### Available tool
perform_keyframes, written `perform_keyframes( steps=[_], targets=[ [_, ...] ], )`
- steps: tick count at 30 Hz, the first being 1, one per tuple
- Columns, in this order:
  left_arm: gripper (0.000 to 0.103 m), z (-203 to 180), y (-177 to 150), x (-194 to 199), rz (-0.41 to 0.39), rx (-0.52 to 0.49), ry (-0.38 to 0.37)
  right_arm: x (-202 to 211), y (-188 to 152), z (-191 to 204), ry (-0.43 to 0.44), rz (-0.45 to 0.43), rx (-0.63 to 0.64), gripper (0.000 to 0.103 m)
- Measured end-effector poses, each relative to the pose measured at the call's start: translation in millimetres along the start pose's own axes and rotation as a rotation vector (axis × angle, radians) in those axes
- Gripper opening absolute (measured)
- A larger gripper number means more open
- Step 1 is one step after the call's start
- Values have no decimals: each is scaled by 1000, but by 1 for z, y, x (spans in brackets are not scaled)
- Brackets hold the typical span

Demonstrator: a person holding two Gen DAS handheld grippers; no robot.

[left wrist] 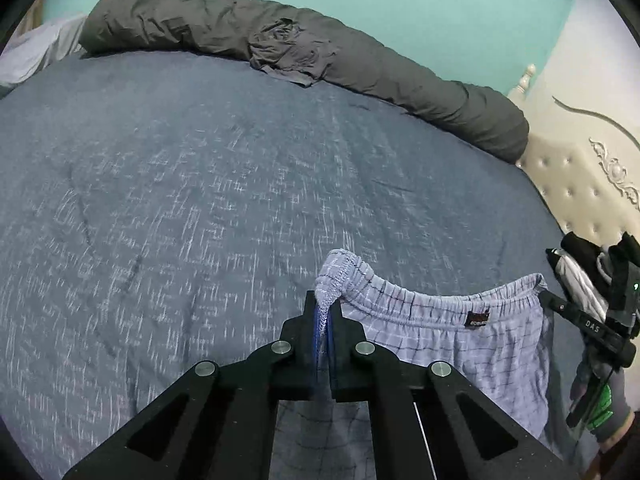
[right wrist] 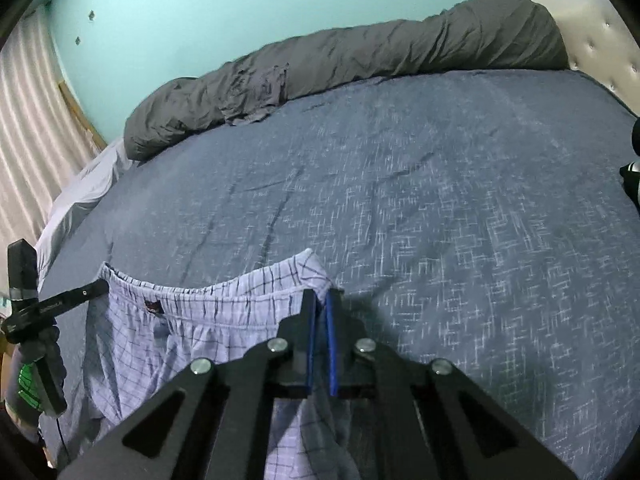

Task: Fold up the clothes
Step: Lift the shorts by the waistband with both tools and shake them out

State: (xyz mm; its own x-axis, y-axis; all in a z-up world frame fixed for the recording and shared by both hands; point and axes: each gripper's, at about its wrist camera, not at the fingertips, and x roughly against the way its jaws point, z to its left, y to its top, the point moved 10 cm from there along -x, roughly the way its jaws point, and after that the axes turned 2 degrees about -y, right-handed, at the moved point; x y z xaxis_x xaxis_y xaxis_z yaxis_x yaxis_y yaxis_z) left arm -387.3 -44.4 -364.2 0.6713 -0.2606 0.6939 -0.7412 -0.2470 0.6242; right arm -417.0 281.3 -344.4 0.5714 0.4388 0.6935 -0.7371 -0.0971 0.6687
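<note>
Jaws of left gripper (left wrist: 323,316) and right gripper (right wrist: 322,312) clamped on checked shorts' (left wrist: 448,340) waistband corners, tilted downward over bed (left wrist: 200,200).

A blue-grey bed cover (left wrist: 200,184) carries a rolled dark grey duvet (left wrist: 360,60) along its far edge.

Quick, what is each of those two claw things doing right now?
Left gripper: closed, pinching one end of the checked shorts' waistband.
Right gripper: closed, pinching the other end of the same waistband.
</note>
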Motion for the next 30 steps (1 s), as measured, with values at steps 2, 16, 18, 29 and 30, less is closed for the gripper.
perform_keyframes(
  steps=[2, 16, 18, 29, 30],
  targets=[
    [3, 0, 4, -9, 12, -11, 5, -8, 7, -3, -19, 5, -4, 4],
    [3, -12, 23, 2, -14, -64, -12, -22, 29, -5, -38, -14, 29, 4],
    [3, -20, 26, 25, -39, -72, -20, -3, 32, 4, -29, -38, 39, 4],
    [3, -81, 58, 210, -233, -181, -11, 173, 66, 58, 57, -267, 45, 4],
    [3, -85, 60, 224, -247, -191, -10, 190, 69, 65, 65, -287, 53, 4]
  ],
)
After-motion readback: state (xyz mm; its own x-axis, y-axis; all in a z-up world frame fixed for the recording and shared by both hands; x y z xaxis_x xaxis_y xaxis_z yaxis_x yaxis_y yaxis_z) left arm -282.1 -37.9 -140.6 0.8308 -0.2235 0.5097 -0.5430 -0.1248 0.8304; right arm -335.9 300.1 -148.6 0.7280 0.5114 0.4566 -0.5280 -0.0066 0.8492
